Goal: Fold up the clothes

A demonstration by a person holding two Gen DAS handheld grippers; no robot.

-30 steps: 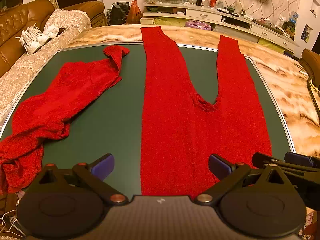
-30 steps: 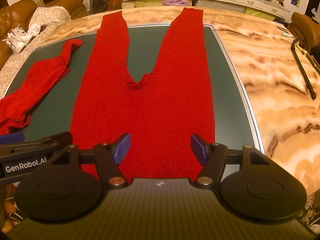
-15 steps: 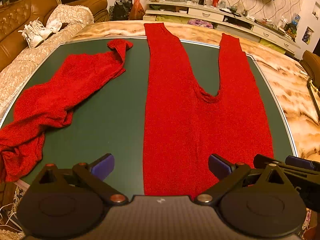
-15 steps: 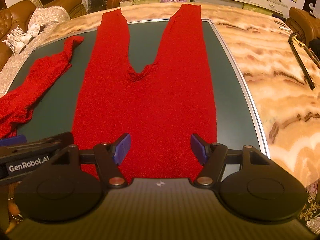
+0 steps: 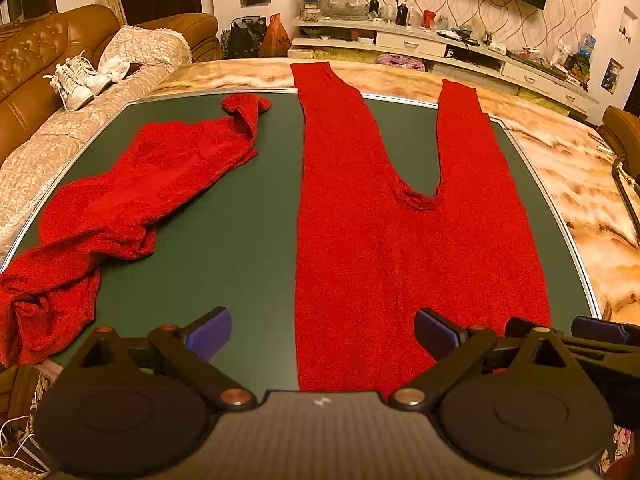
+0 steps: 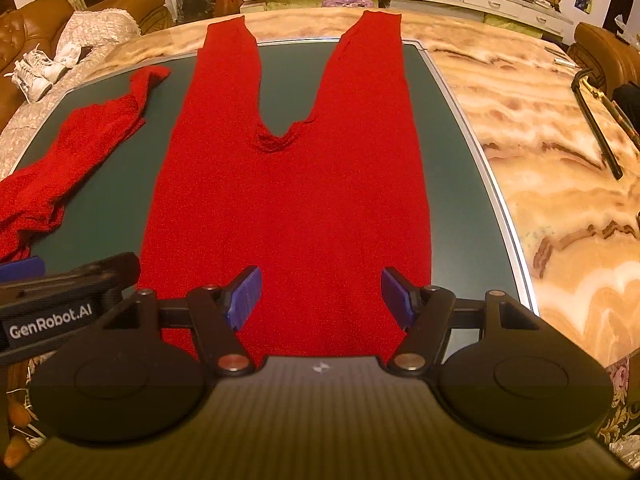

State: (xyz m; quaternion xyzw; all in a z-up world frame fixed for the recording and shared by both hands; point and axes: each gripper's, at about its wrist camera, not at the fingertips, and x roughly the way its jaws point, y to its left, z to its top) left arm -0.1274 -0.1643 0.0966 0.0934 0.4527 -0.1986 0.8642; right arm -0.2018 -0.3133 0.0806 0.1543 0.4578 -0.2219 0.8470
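Observation:
Red knit trousers (image 5: 380, 248) (image 6: 288, 200) lie flat on the dark green table top (image 5: 240, 240), waist nearest me, both legs stretched away past the far edge. A second red garment (image 5: 132, 192) (image 6: 72, 148) lies crumpled to the left. My left gripper (image 5: 322, 330) hovers open over the waist's left corner, blue pads wide apart with nothing between them. My right gripper (image 6: 320, 294) stands open above the right half of the waist, pads clear of the cloth. Each gripper shows at the edge of the other's view.
The green top sits inside a marble-patterned table (image 6: 540, 140) with a metal rim. A dark cane (image 6: 596, 120) lies on the marble at right. A brown sofa (image 5: 36, 80) with white shoes (image 5: 76, 80) is at left, a shelf unit (image 5: 440, 40) beyond.
Both grippers have eased forward and slightly down over the trousers' waist; the clothes sit a little lower in each view. Jaws stay as wide as before.

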